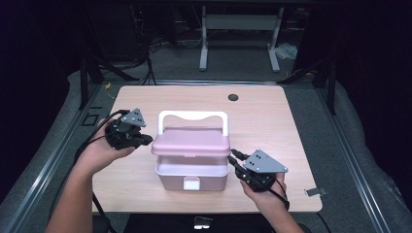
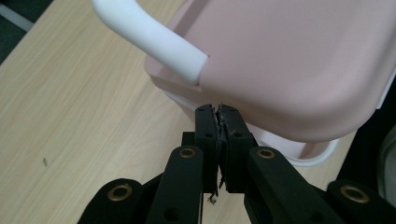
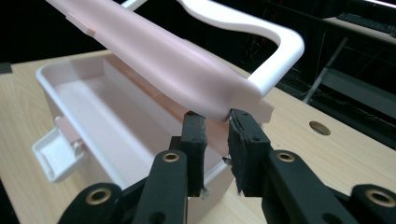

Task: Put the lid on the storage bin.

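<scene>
Your pink box (image 1: 191,175) sits near the middle of the wooden table (image 1: 272,126), a little toward your edge, with its white latch (image 1: 191,183) facing you at 6 o'clock. Its lid (image 1: 190,141) is raised off the base and tilted, so a gap shows along the front, and the white handle (image 1: 193,116) stands up behind it at 12 o'clock.

Your left gripper (image 1: 145,141) is at 9 o'clock of the box, right at the left end of the lid. In the left gripper view its jaws are clenched, pad against pad, with nothing between them; the tips (image 2: 221,112) sit just under the lid's lower edge (image 2: 280,93), and the handle (image 2: 154,35) curves away toward 11 o'clock. Whether the tips actually touch the lid you cannot tell from here.

Your right gripper (image 1: 232,158) is at 3 o'clock of the box, at the right end of the lid. In the right gripper view the jaws stand slightly apart, released, with a narrow gap between the pads. Their tips (image 3: 217,119) are tucked up against the underside of the lid's corner (image 3: 187,70), pinching nothing. Below, the base's hollow inside (image 3: 93,107) shows, with the latch (image 3: 56,156) hanging at 9 o'clock.

A round hole (image 1: 233,97) marks the table at 1 o'clock of the box.
</scene>
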`<control>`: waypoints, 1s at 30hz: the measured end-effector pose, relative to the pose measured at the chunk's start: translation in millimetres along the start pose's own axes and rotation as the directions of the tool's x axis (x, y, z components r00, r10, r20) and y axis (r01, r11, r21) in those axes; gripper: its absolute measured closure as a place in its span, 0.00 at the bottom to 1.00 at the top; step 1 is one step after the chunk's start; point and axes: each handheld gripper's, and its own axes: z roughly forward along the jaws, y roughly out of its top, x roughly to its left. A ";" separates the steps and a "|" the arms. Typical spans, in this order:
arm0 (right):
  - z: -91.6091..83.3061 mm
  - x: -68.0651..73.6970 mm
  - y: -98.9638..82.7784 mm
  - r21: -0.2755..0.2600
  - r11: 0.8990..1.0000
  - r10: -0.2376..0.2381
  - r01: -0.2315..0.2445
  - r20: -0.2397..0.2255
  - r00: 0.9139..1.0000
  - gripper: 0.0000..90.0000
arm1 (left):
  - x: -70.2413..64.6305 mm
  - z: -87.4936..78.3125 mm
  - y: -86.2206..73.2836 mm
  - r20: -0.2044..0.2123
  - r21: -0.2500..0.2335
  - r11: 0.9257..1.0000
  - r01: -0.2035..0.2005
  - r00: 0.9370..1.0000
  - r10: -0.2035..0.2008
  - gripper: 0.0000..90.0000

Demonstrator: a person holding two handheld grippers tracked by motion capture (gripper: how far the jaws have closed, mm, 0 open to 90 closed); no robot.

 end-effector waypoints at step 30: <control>-3.6 -5.0 -26.5 0.116 0.992 0.050 -0.041 -0.080 0.996 0.75 | 4.8 26.8 -52.4 0.013 0.002 0.993 0.116 0.993 -0.116 0.78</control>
